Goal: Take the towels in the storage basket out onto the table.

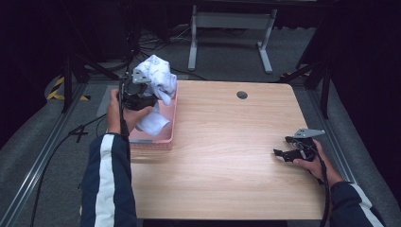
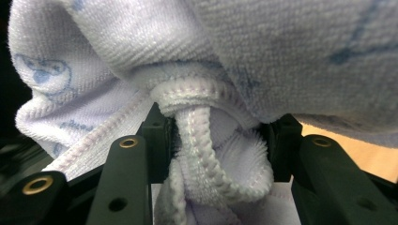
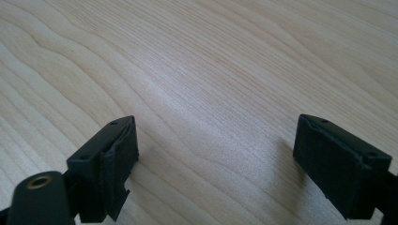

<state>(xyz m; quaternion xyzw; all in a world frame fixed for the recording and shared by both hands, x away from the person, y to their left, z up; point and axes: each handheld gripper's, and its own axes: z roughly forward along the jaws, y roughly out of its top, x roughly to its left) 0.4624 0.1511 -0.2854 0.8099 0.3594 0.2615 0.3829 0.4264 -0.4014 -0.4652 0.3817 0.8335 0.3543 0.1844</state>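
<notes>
Left gripper (image 1: pixel 142 97) clamps white towel (image 1: pixel 158 75) above pink basket (image 1: pixel 166 137), table's 9 o'clock edge; right gripper (image 1: pixel 283 154) open, 3 o'clock, bare wood around.

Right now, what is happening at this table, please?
A person holds a gripper in each hand. The left gripper has a white towel with a pale blue print pinched between its jaws and holds it up over a pink basket at the left edge of the wooden table. Part of the towel hangs down into the basket. The right gripper rests low at the right side of the table, its jaws open with nothing between them.
</notes>
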